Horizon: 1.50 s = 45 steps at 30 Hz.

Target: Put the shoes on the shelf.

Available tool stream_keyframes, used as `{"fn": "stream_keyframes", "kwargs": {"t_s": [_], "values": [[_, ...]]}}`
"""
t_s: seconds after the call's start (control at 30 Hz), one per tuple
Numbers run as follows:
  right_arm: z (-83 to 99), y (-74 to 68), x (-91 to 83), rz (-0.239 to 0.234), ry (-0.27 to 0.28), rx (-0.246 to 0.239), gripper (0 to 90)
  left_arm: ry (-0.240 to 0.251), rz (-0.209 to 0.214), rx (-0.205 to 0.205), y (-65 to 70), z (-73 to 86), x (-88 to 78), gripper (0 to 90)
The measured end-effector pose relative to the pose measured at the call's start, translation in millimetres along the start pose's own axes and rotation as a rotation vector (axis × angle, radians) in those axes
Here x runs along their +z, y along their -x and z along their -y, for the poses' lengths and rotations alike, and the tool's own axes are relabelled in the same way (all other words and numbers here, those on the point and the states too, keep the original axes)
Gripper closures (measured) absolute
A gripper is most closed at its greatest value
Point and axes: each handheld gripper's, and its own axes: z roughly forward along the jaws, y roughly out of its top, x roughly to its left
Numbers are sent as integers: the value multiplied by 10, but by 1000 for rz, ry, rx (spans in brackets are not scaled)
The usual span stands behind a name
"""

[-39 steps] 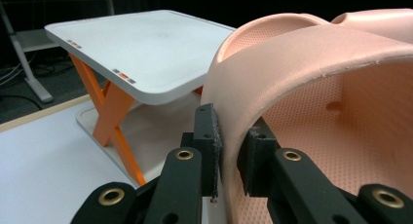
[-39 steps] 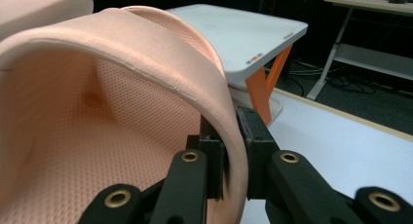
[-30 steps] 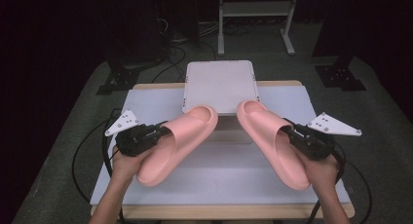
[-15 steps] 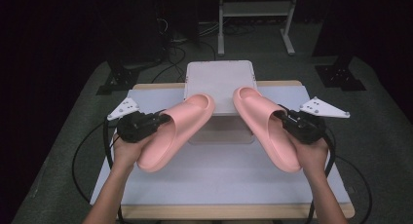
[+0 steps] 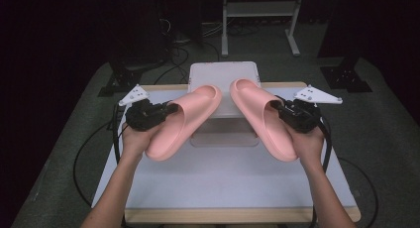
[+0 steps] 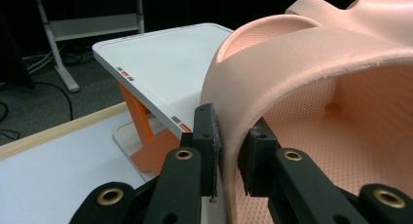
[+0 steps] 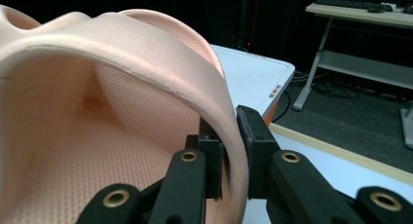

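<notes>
Two chunky pink foam slides with dimpled footbeds, both held up over the worktop's far half. The left gripper [image 5: 166,110] has its jaws clamped on the left slide [image 5: 184,120] strap; the right gripper [image 5: 282,109] pinches the right slide [image 5: 261,118] strap. A smooth white rounded stand [image 5: 223,75] sits at the far edge.

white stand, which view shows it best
The high view: the white stand shows from above, its near part behind the two pink slippers' toes. The left gripper view gives its sloped top and orange support from the side; the right gripper view shows one corner past a slipper.
</notes>
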Motion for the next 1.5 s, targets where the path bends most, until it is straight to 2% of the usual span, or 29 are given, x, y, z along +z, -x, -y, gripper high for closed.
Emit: {"fn": "stream_keyframes", "kwargs": {"t_s": [0.47, 0.77, 0.83, 1.0, 1.5], "values": [[-101, -3, 177, 21, -21, -11, 809, -23, -38, 2, -27, -205, 234, 790], [-137, 31, 232, 49, -27, -8, 809, -32, -53, -16, -50, -286, 339, 790], [-146, 39, 249, 53, -27, 1, 808, -33, -57, -19, -57, -301, 360, 789], [-167, 30, 282, 71, -33, -11, 800, -42, -78, -20, -63, -335, 406, 785], [-223, 54, 443, 82, -58, 10, 793, -54, -130, -40, -112, -386, 529, 785]]}}
